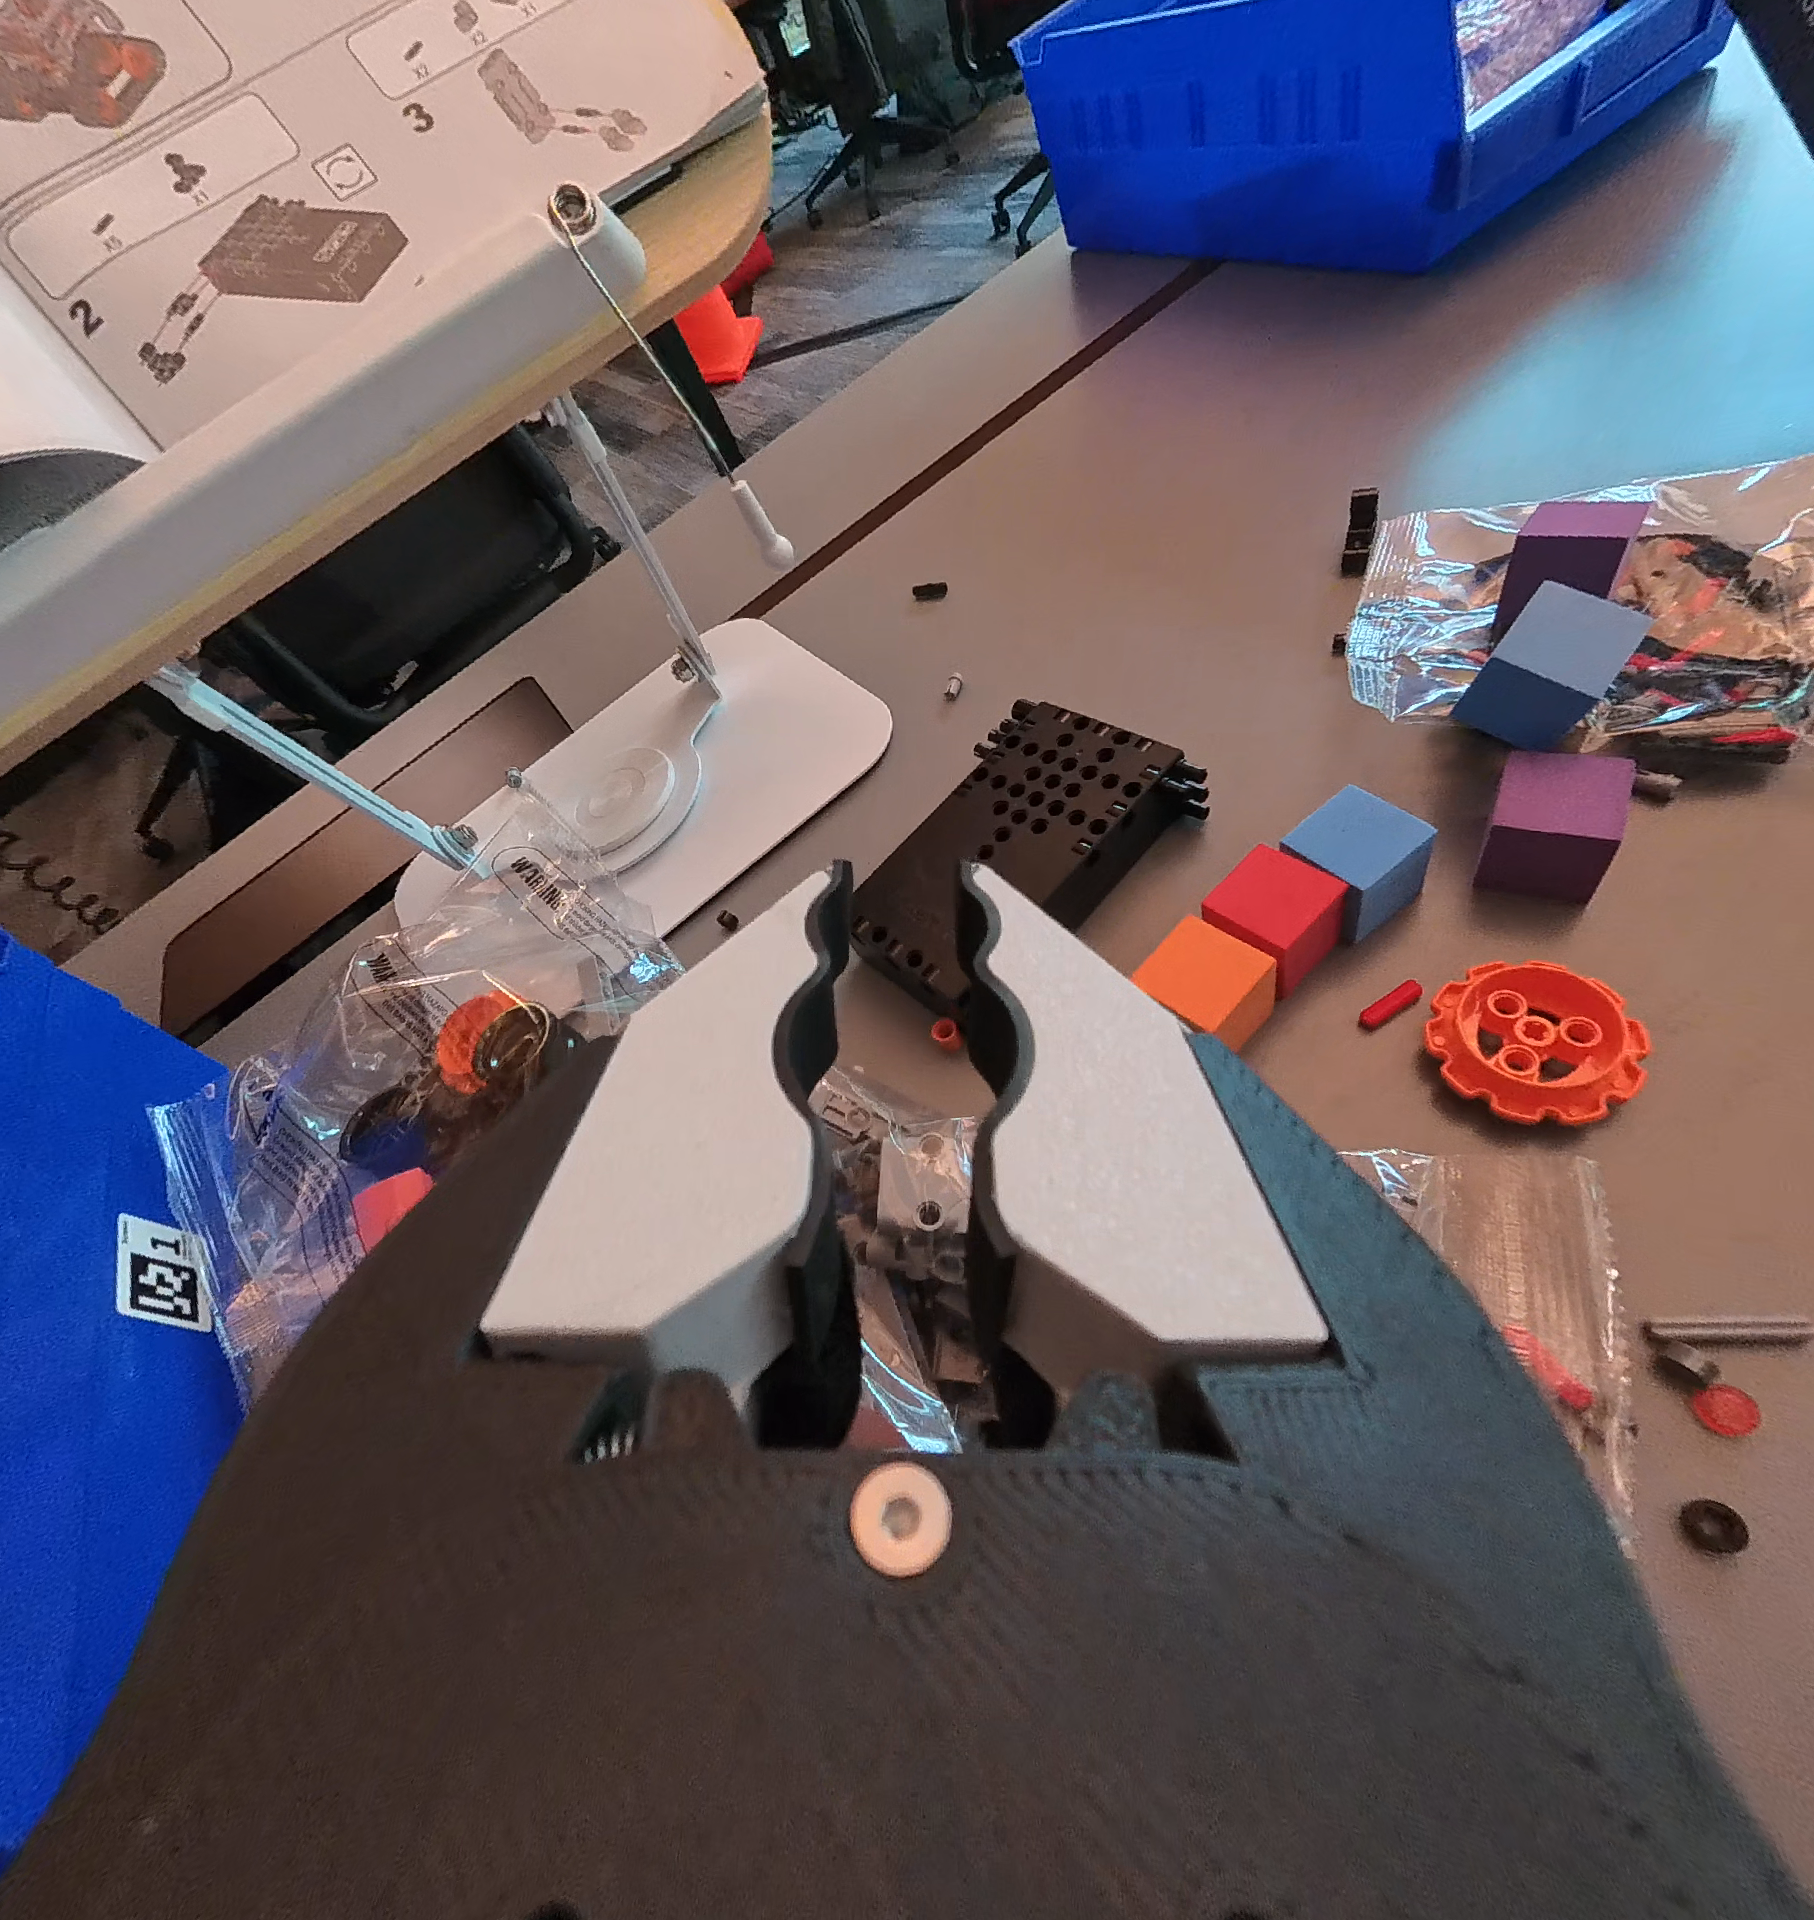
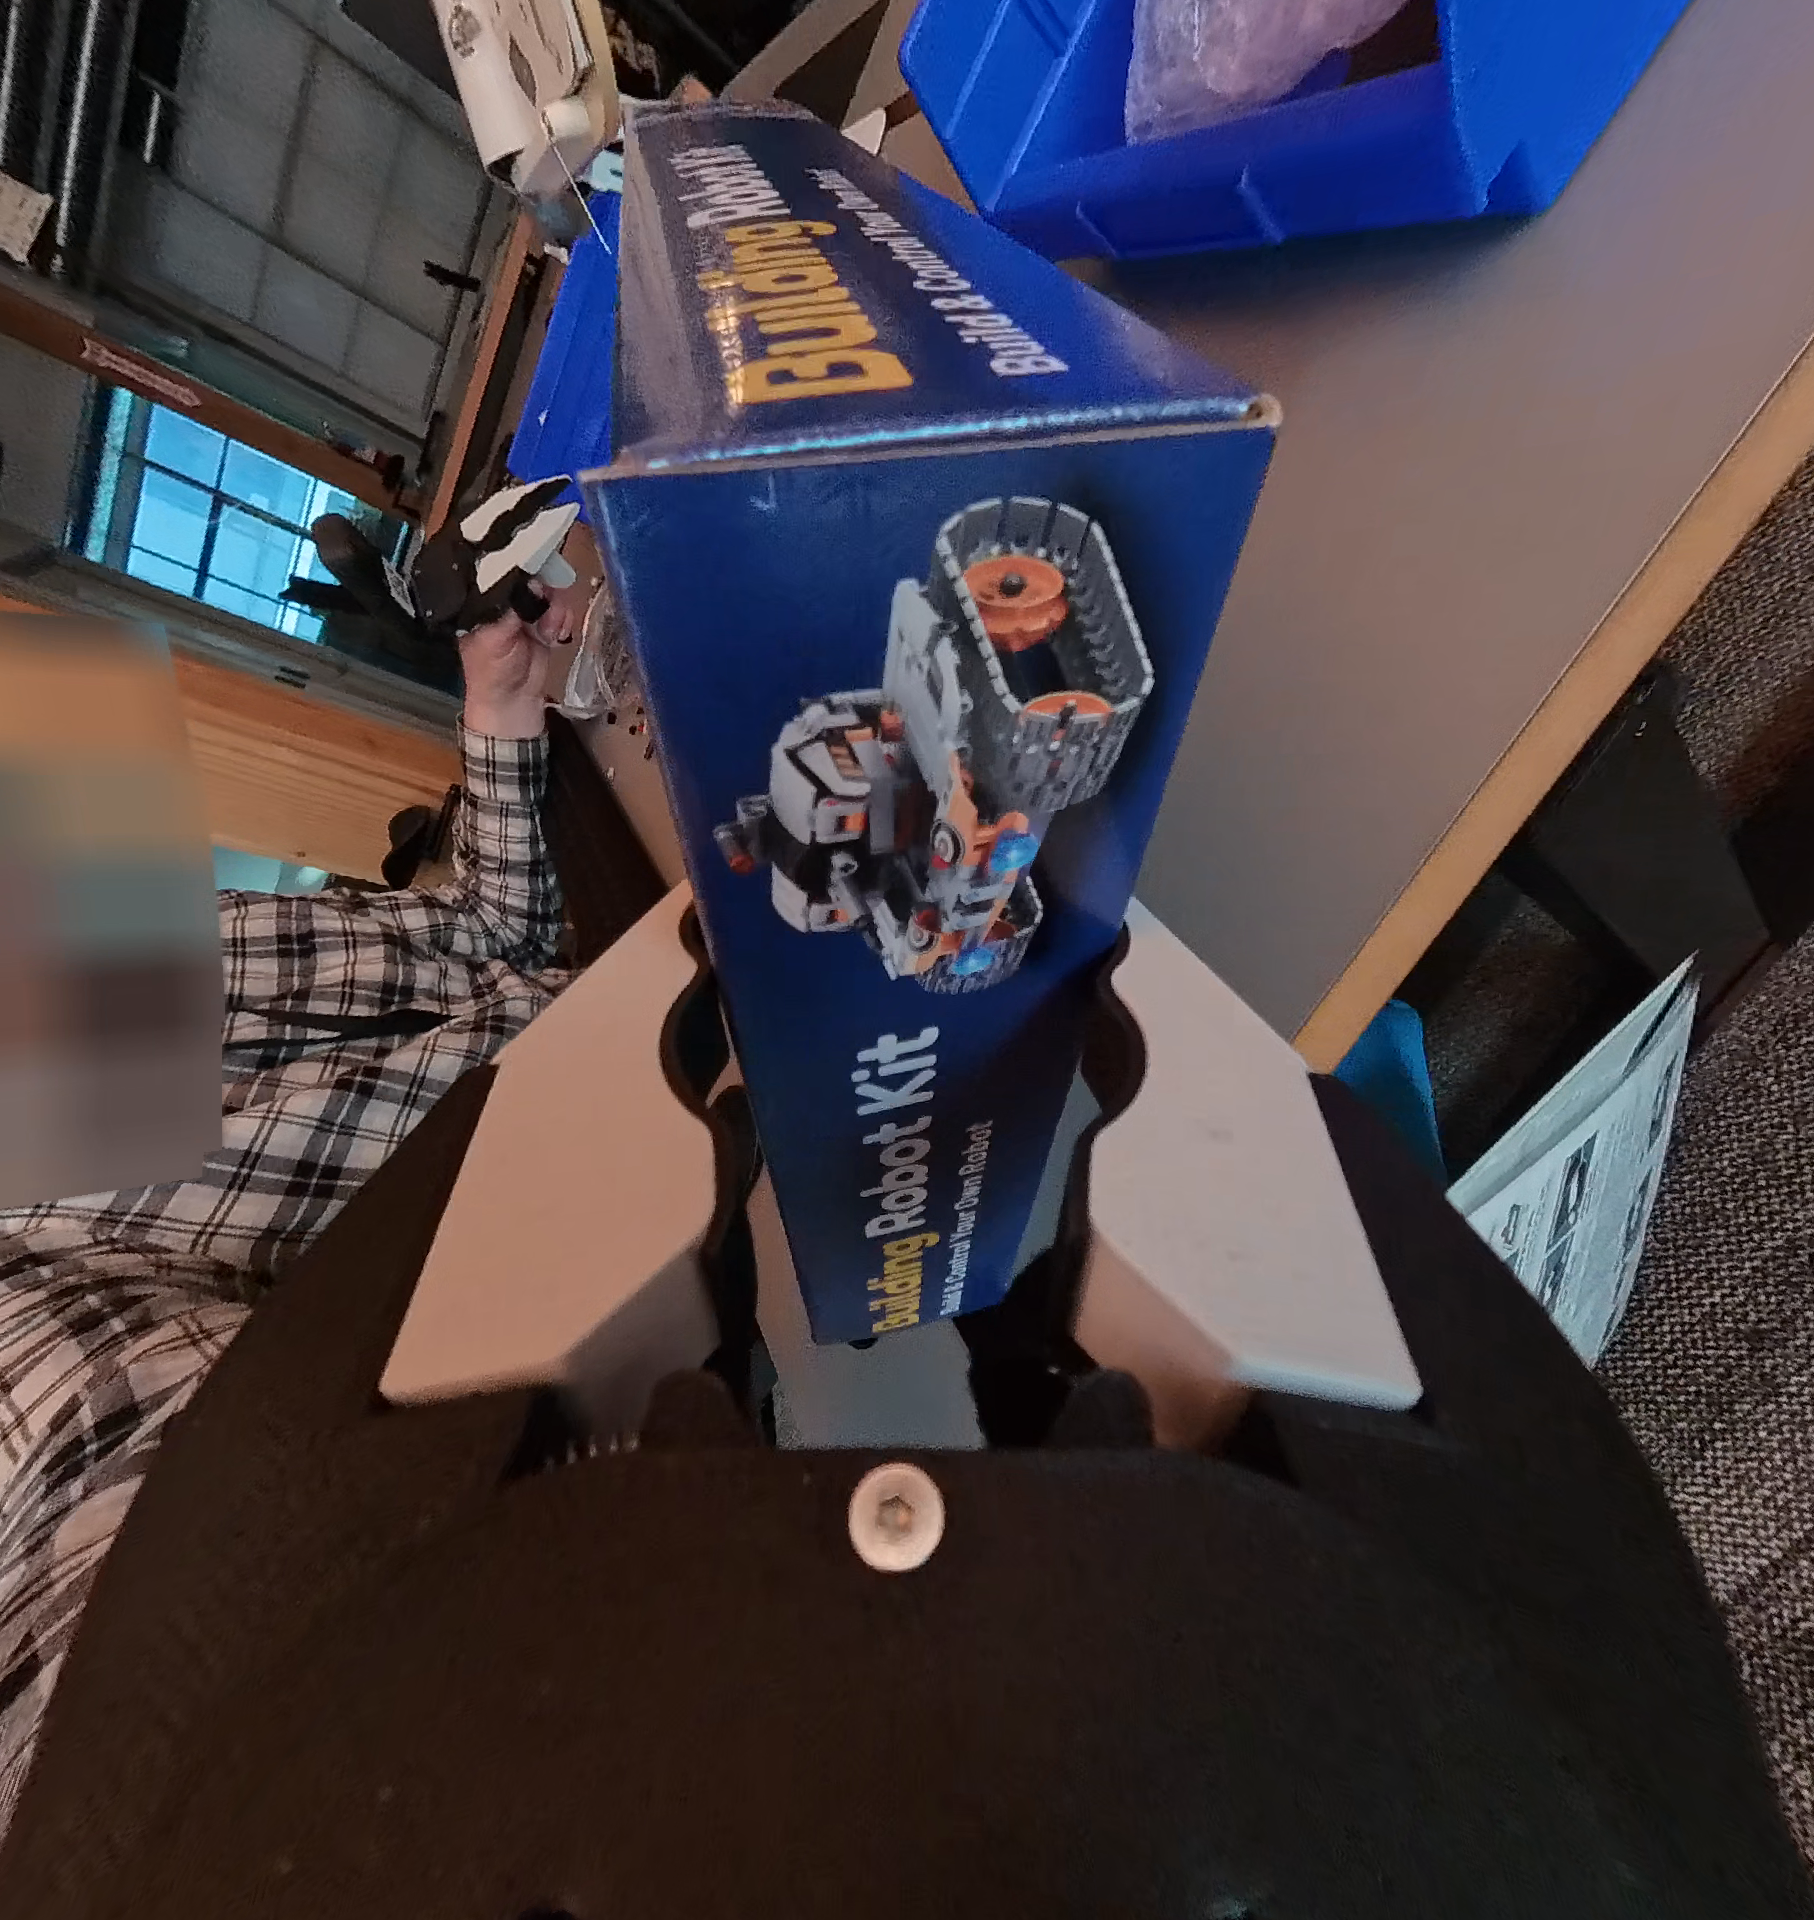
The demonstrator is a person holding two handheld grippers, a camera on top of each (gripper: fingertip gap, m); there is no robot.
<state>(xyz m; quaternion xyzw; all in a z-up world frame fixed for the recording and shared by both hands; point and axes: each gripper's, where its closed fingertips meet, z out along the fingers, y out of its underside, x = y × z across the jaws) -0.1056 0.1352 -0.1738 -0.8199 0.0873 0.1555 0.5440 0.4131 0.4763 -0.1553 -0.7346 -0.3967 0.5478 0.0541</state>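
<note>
While the right gripper (image 2: 908,997) is closed on the narrow end of a dark blue cardboard box (image 2: 882,665), the box is seen standing out ahead of the fingers, its printed end face turned toward the camera and its long side running away toward a blue bin (image 2: 1246,177) on the grey table (image 2: 1402,520). Both white fingers (image 2: 570,1174) are pressed against opposite sides of the box. Beyond the box's left edge the left gripper (image 2: 524,540) is seen farther off, held by a hand with a plaid sleeve (image 2: 503,790). A folded printed sheet (image 2: 1589,1174) is noted low at the right, off the table edge. In the left wrist view, the left gripper (image 1: 903,904) is held above the table (image 1: 986,520) with its fingers a narrow gap apart and nothing gripped between them; a clear plastic bag of small grey parts (image 1: 908,1174) is seen through the gap, below. Just past the fingertips a black perforated plate (image 1: 1048,821) is lying flat. To its right an orange cube (image 1: 1209,982), a red cube (image 1: 1272,914) and a light blue cube (image 1: 1365,857) are lined up touching, with a purple cube (image 1: 1552,836) apart and an orange toothed wheel (image 1: 1537,1039) near. A white stand (image 1: 664,769) holding an open instruction booklet (image 1: 207,187) is recorded at upper left.
</note>
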